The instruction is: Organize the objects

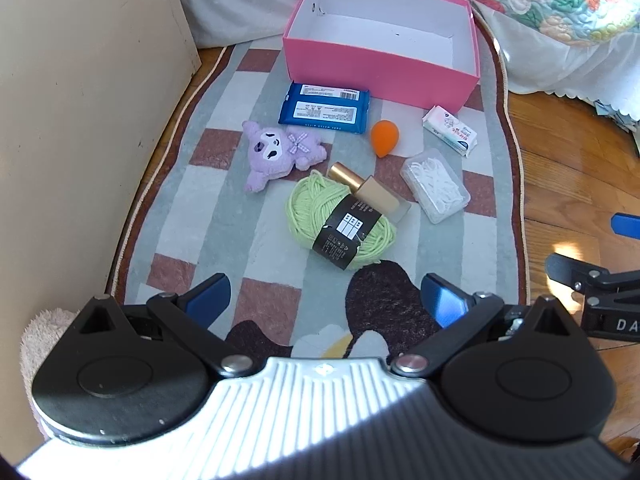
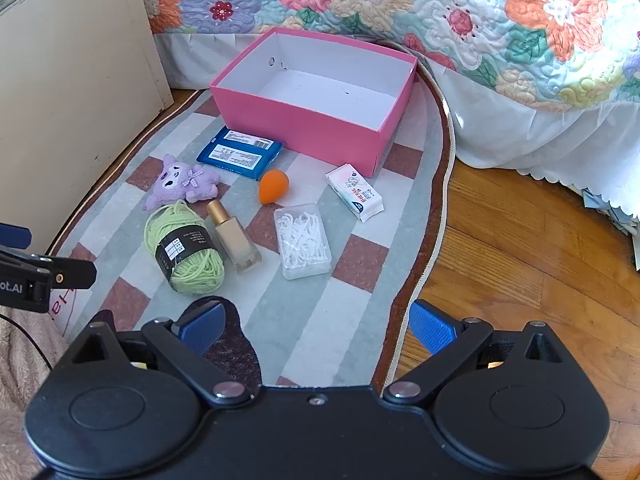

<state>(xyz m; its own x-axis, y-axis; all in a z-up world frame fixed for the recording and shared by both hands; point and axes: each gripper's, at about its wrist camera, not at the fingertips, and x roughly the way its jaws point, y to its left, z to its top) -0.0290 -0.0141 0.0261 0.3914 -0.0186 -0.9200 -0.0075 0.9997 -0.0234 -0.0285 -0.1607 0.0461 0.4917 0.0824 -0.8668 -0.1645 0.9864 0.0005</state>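
An empty pink box (image 1: 380, 68) (image 2: 304, 120) stands at the rug's far end. In front of it lie a blue wipes pack (image 1: 325, 107) (image 2: 240, 153), a purple plush toy (image 1: 280, 151) (image 2: 182, 182), an orange sponge egg (image 1: 385, 137) (image 2: 273, 186), a white tissue pack (image 1: 450, 130) (image 2: 355, 192), a clear box of floss picks (image 1: 435, 185) (image 2: 303, 240), a gold-capped bottle (image 1: 370, 192) (image 2: 234, 236) and a green yarn ball (image 1: 340, 222) (image 2: 184, 250). My left gripper (image 1: 326, 300) is open, short of the yarn. My right gripper (image 2: 316, 326) is open over the rug's near edge.
A striped checked rug (image 1: 224, 200) (image 2: 340, 320) lies on the wooden floor (image 2: 540, 260). A beige cabinet panel (image 1: 80, 120) (image 2: 72, 100) stands on the left. A bed with a floral quilt (image 2: 440, 12) closes the far side and right.
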